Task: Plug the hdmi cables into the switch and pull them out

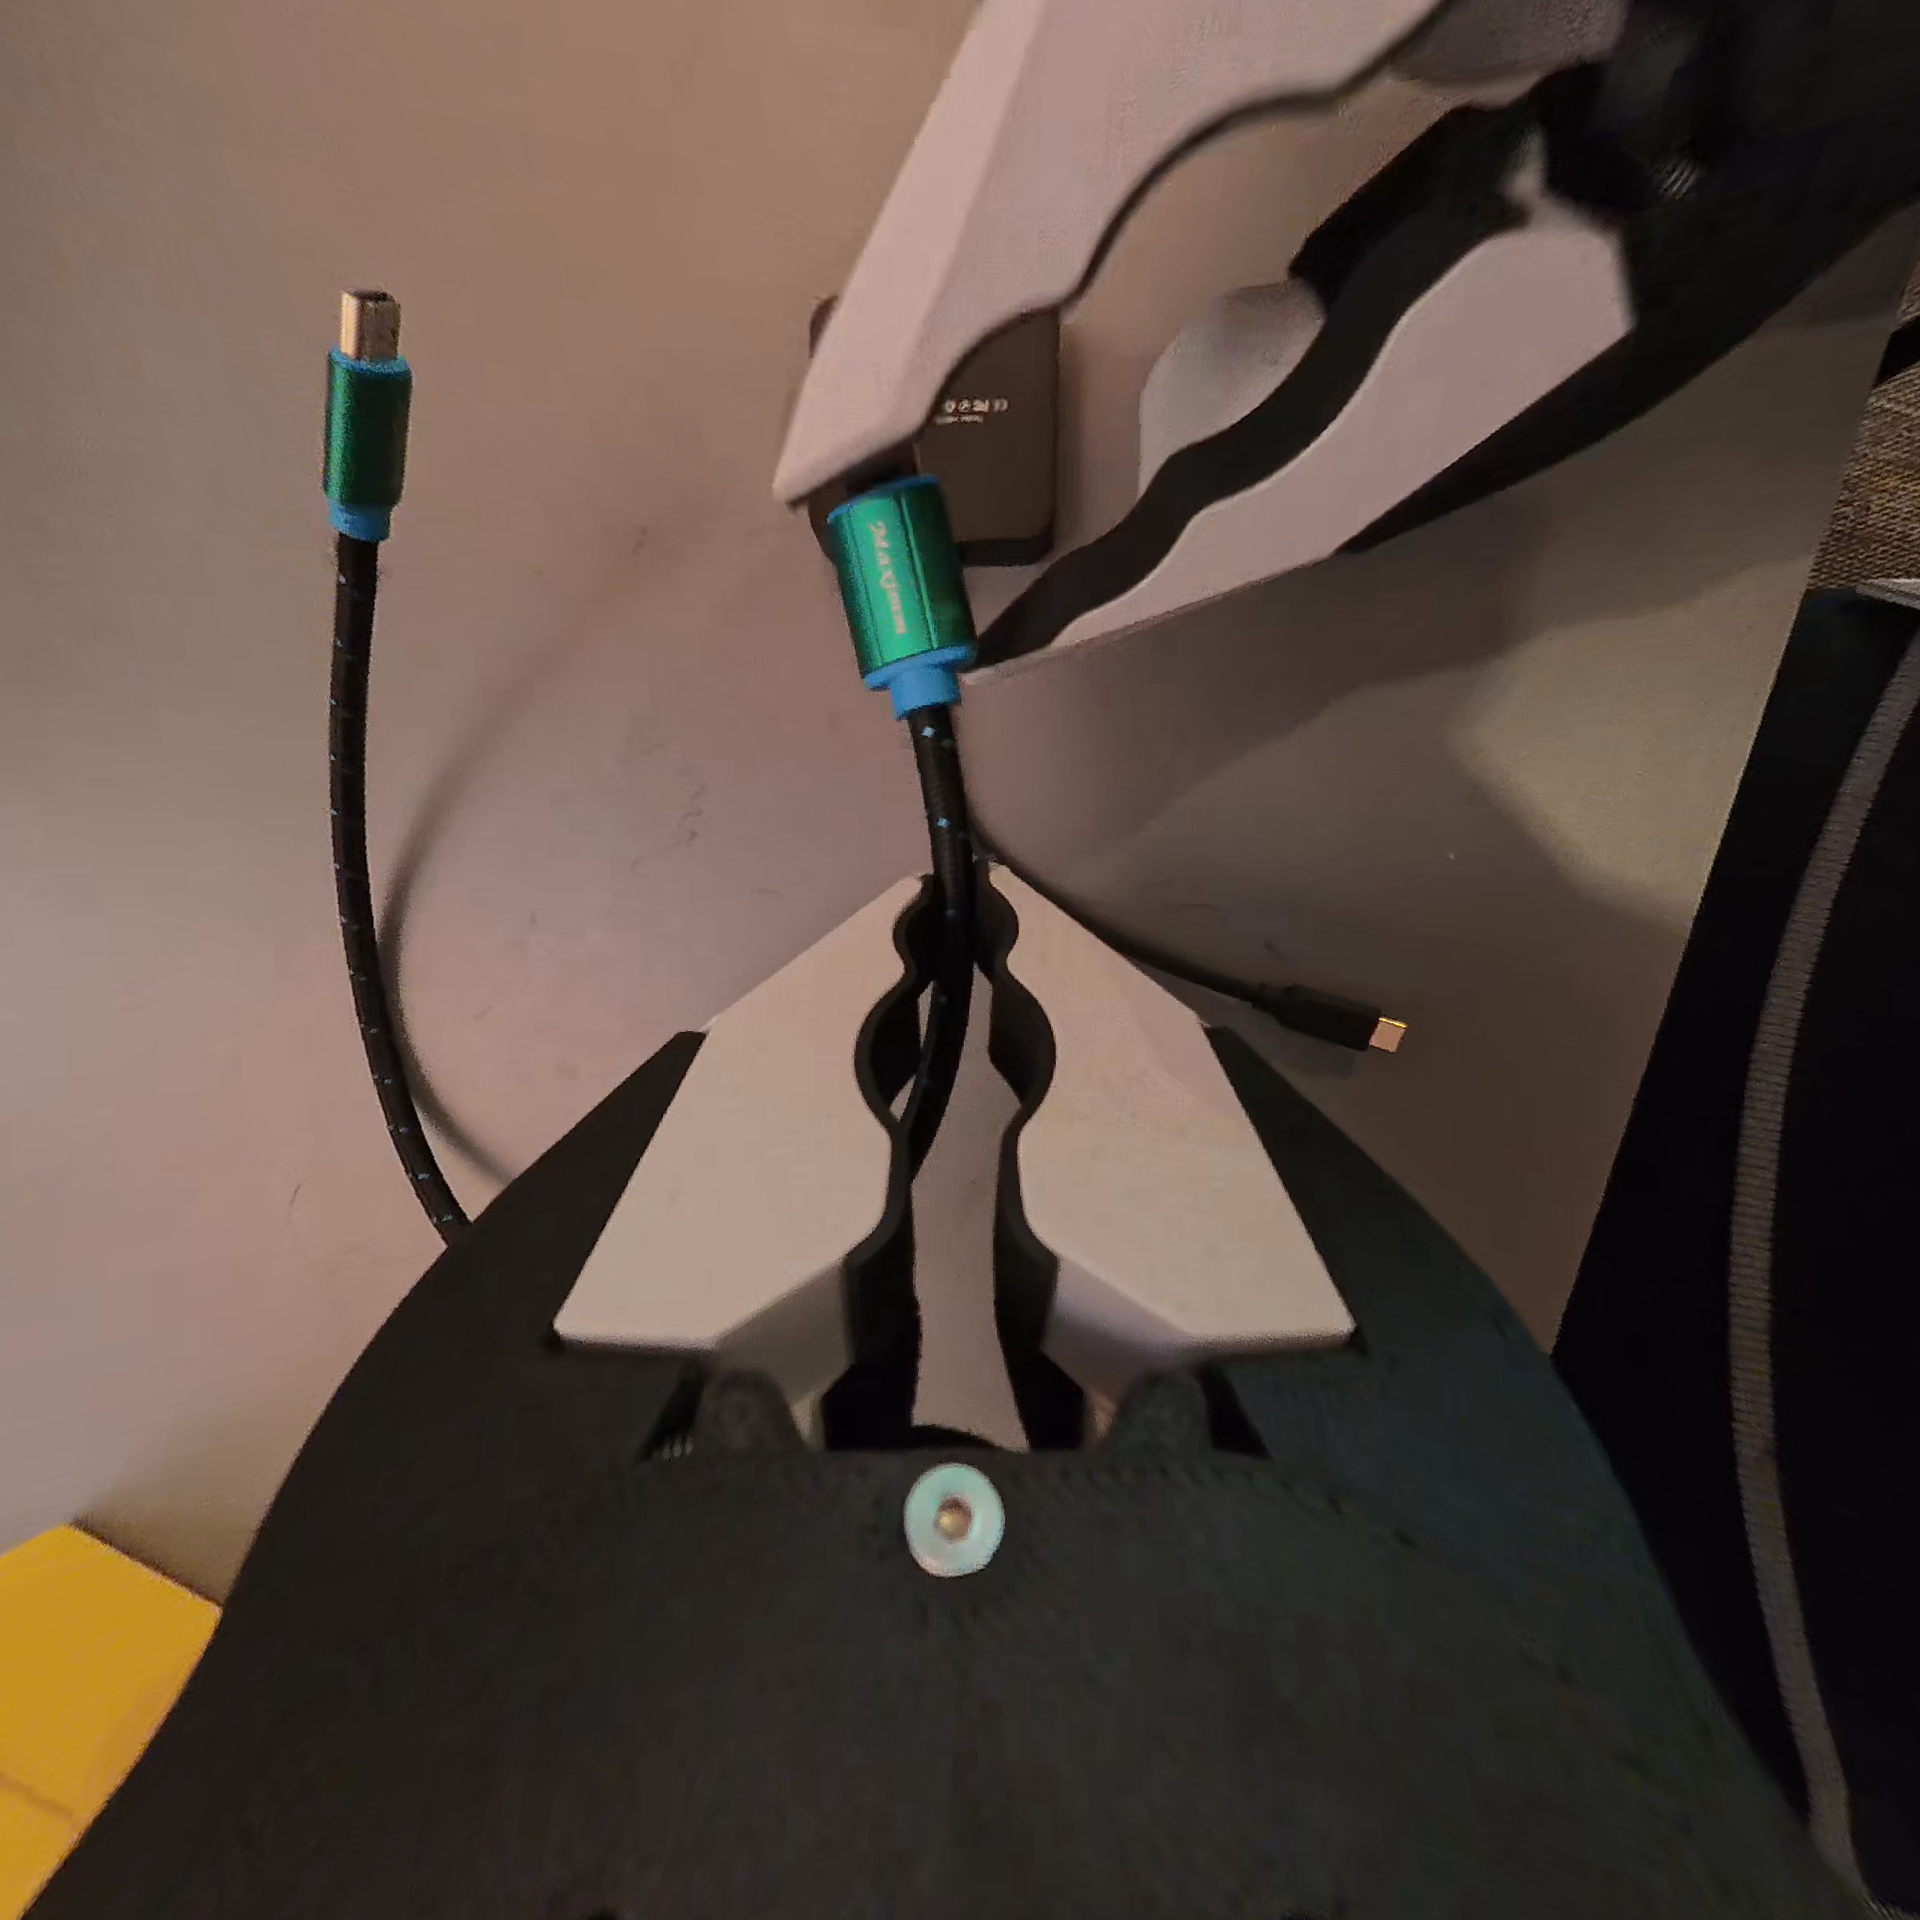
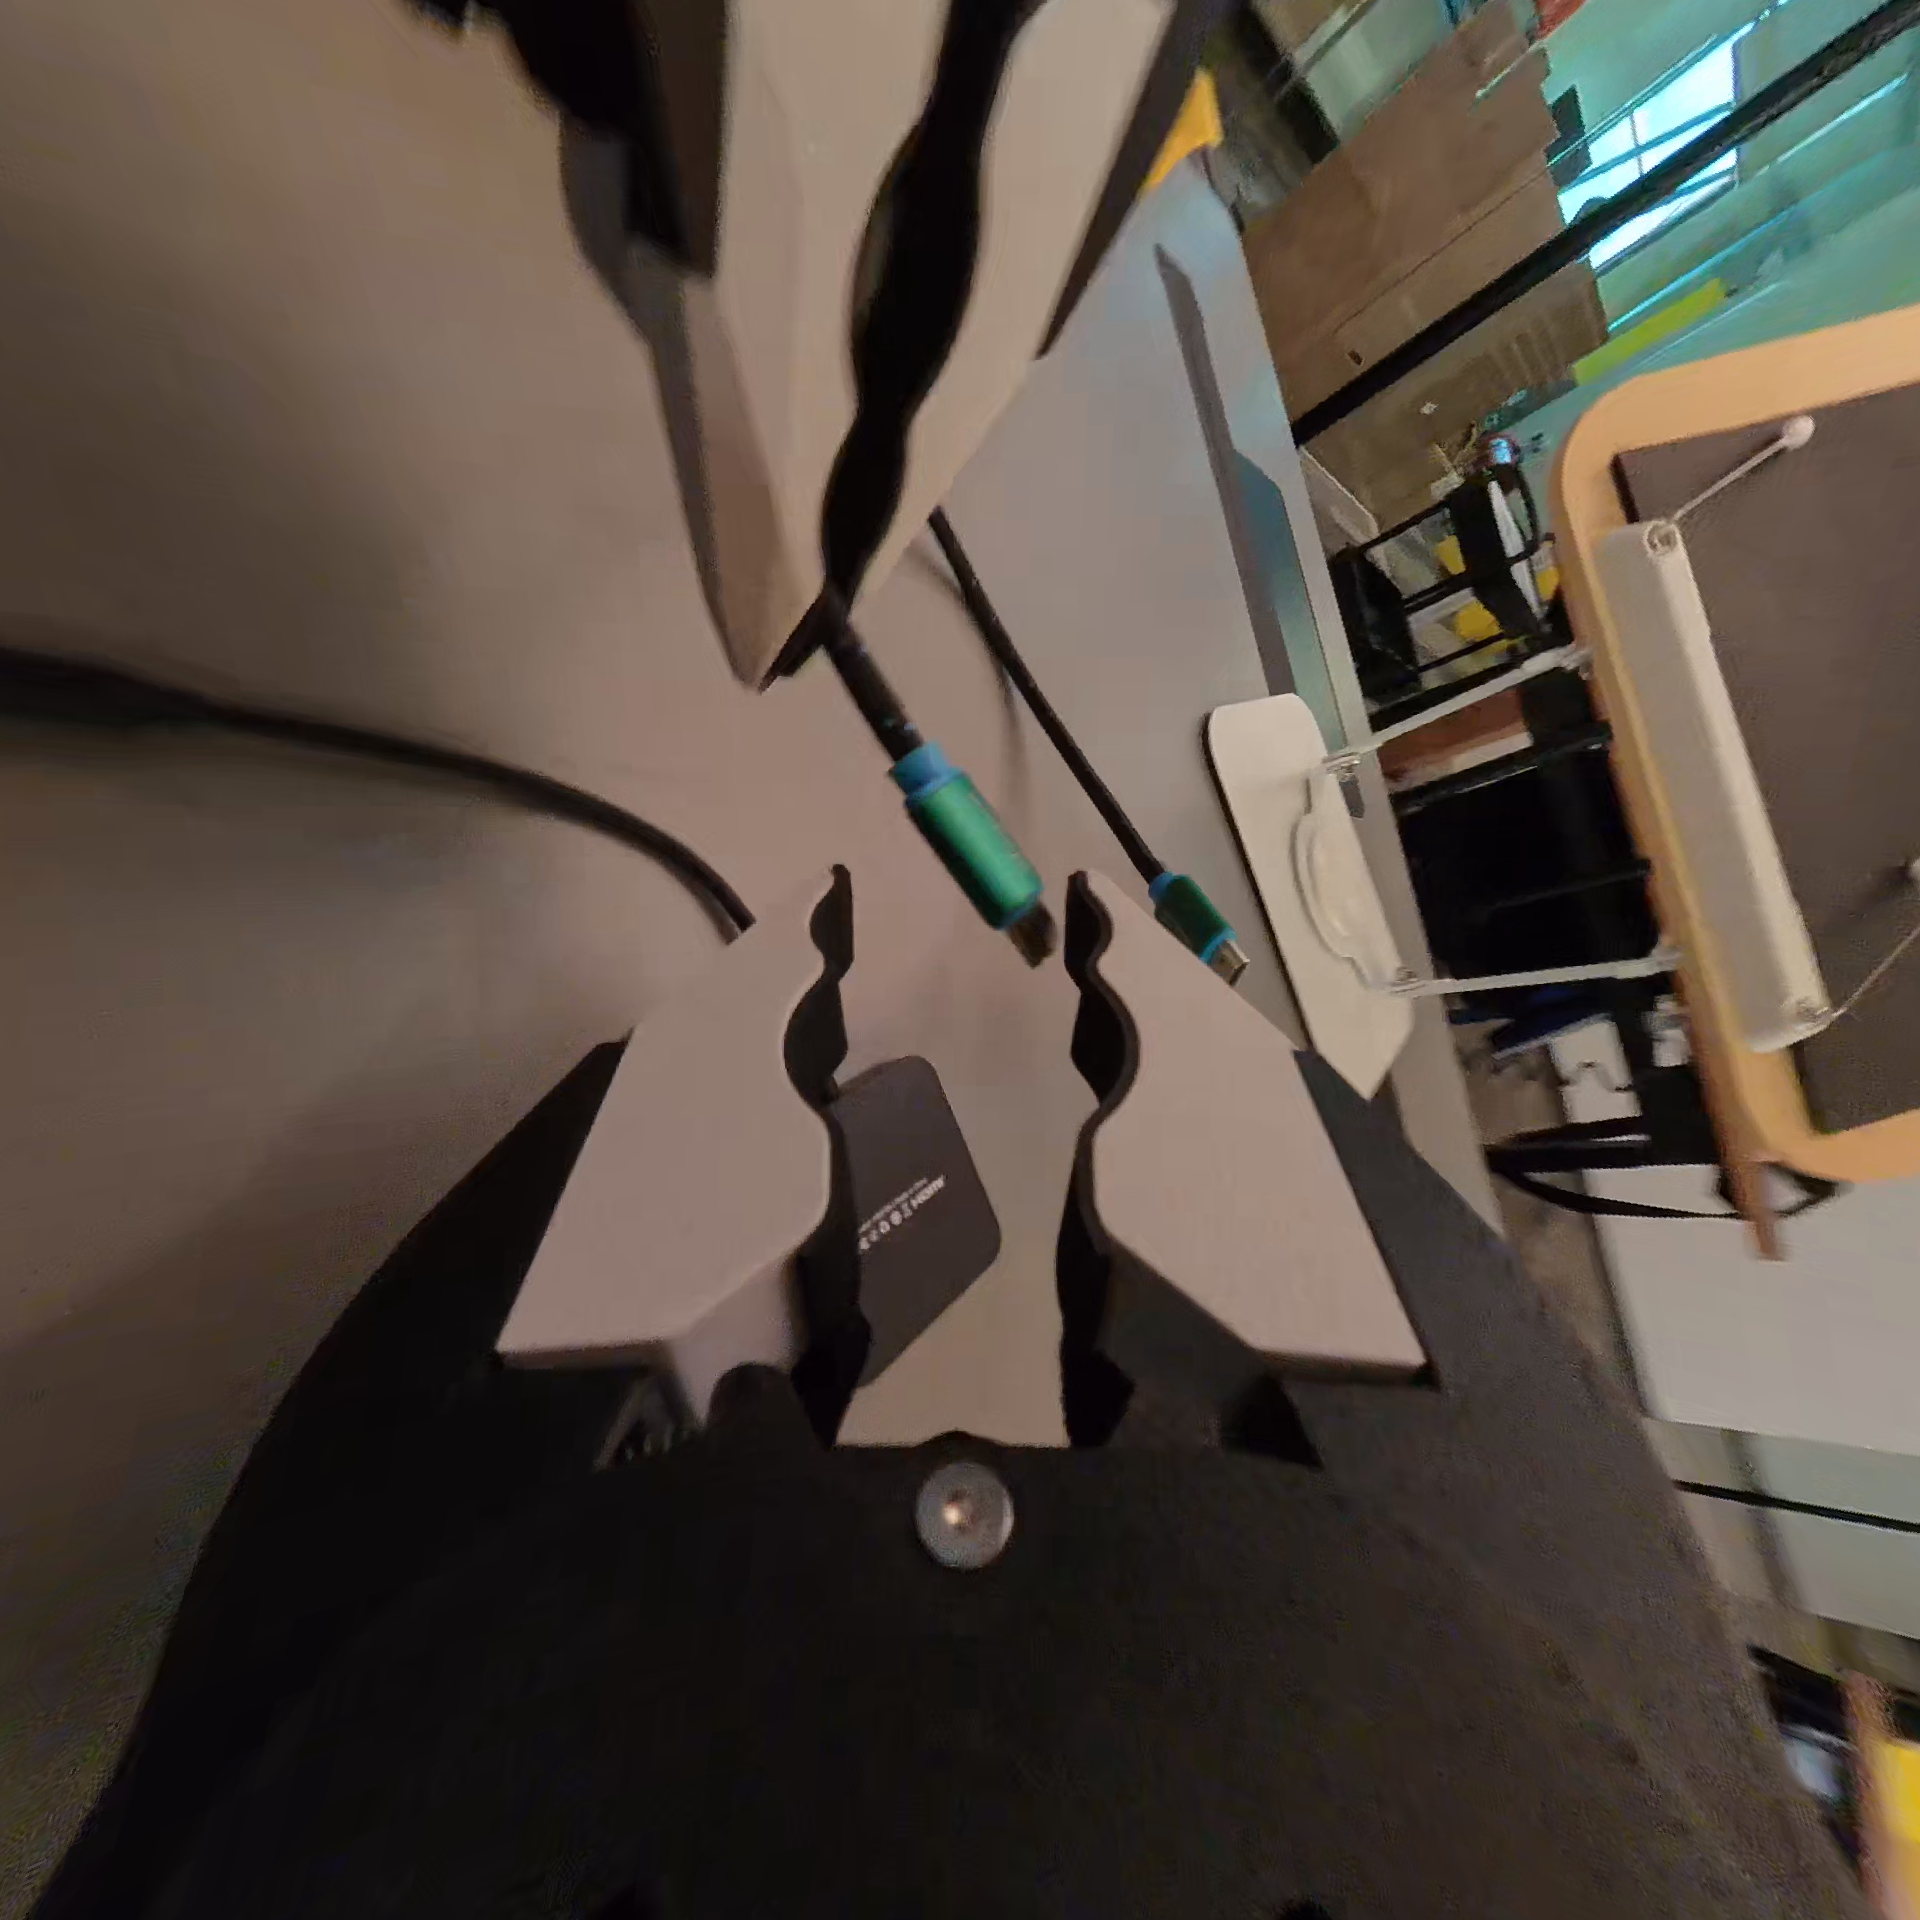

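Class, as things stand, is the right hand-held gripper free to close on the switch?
Probably yes. The right hand-held gripper is open, and the dark switch already lies between its fingers with nothing across it. The green plug hovers near the fingertips, clear of the switch.

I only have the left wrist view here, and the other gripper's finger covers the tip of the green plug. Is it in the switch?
Observer: No. The right wrist view shows the green plug with its bare metal tip apart from the switch.
Reviewer: Are the right tongs clamped on the switch?
Observer: No. The right tongs stand open, and a strip of table shows between the switch and one finger.
Reviewer: Anything beyond the spare plug that I can't see?
Observer: A white plate carrying a clear bracket lies just past the spare plug.
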